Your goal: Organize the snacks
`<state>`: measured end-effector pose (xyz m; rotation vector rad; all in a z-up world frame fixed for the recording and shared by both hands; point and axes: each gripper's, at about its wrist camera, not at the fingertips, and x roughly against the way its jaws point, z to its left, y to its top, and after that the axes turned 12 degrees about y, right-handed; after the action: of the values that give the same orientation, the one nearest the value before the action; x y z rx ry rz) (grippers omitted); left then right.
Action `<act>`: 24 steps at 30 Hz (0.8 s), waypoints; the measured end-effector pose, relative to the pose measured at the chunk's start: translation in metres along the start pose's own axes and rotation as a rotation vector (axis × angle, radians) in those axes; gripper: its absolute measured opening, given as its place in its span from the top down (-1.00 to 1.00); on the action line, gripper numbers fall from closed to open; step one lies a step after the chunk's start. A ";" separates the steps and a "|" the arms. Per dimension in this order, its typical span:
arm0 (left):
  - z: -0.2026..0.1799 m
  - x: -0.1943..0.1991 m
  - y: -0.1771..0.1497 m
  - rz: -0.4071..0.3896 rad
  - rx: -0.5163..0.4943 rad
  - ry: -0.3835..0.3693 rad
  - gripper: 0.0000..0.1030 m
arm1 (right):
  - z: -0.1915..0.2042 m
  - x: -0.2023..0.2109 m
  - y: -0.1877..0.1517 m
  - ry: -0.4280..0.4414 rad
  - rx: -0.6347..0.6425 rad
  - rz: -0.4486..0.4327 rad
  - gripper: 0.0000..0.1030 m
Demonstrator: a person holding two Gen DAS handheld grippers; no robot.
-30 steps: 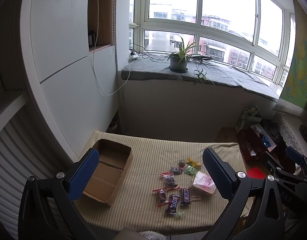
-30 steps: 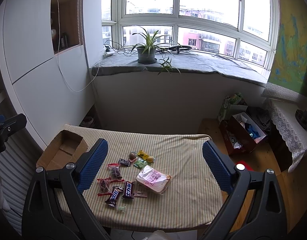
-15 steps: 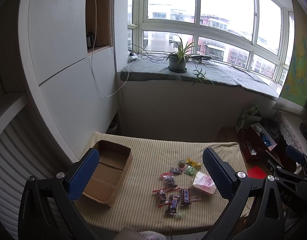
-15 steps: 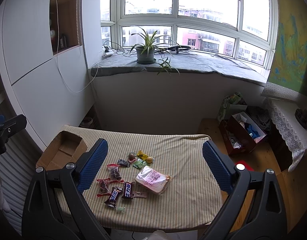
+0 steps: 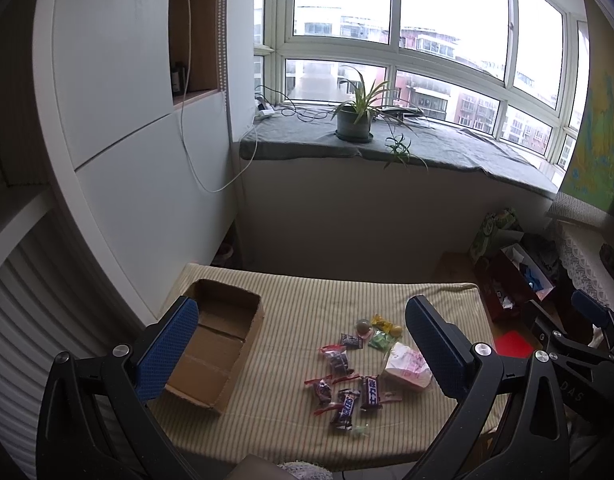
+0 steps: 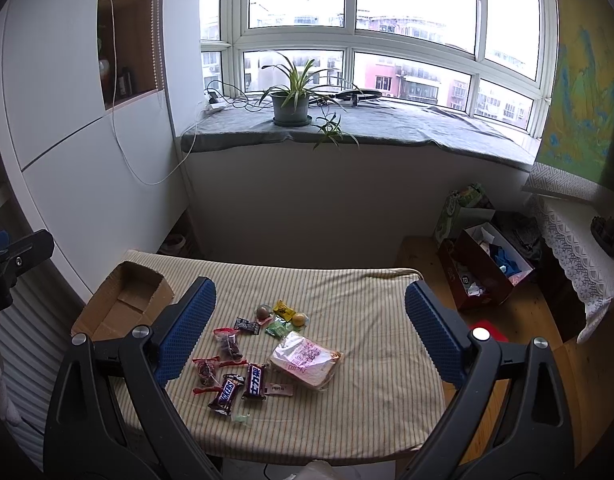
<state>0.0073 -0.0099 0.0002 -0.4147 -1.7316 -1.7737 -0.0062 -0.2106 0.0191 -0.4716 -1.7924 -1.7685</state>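
Several wrapped snacks lie in a loose cluster on the striped table (image 5: 307, 304) (image 6: 371, 292): two dark chocolate bars (image 5: 357, 398) (image 6: 243, 386), a white and pink bag (image 5: 407, 366) (image 6: 305, 356), red-wrapped sweets (image 6: 229, 344) and small yellow and green candies (image 5: 383, 330) (image 6: 285, 318). An open cardboard box (image 5: 219, 350) (image 6: 123, 306) sits at the table's left end, with nothing seen inside. My left gripper (image 5: 301, 350) hangs open high above the table. My right gripper (image 6: 309, 330) is also open and holds nothing.
A grey-covered windowsill with a potted plant (image 5: 355, 118) (image 6: 291, 104) and cables runs behind the table. White cabinets (image 5: 119, 120) stand at the left. Bags and a red box (image 6: 483, 272) crowd the wooden floor at the right.
Both cameras have drifted slightly; the table scene and snacks lie as before. Both grippers stay open.
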 end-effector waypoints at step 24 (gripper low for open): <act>0.000 -0.024 -0.015 0.105 -0.015 -0.032 -1.00 | -0.014 -0.011 -0.019 -0.019 -0.029 0.035 -0.89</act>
<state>0.0164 -0.0053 -0.0265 -0.5329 -1.6874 -1.7156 -0.0069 -0.2241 -0.0034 -0.5295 -1.7631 -1.7741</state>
